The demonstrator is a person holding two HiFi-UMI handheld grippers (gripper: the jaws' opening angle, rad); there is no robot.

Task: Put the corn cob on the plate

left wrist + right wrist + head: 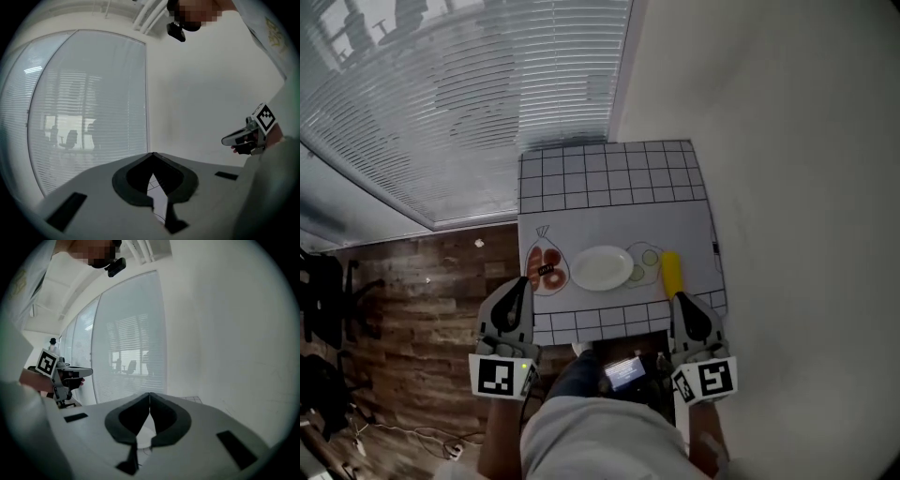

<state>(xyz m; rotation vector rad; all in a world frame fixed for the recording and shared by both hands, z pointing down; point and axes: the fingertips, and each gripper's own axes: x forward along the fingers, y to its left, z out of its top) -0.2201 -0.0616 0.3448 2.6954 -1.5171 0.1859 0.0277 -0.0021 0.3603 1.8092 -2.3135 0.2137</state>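
In the head view a yellow corn cob [671,273] lies on the white gridded table [609,178], just right of a white plate [602,267]. My left gripper [521,280] is shut and empty at the table's near left corner, beside a bag of red food [547,268]. My right gripper [682,300] is shut and empty, its tips just short of the cob's near end. In the left gripper view the left gripper [153,154] shows closed tips, with the right gripper [251,132] off to the side. The right gripper view shows its own right gripper [149,393] closed, a sliver of plate [144,431] behind it.
A clear bag with green slices [645,263] lies between plate and cob. A white wall [787,141] runs along the table's right side and a blinded window [469,94] along the left. Wood floor [422,291] lies left of the table. A phone screen [628,373] glows below the table edge.
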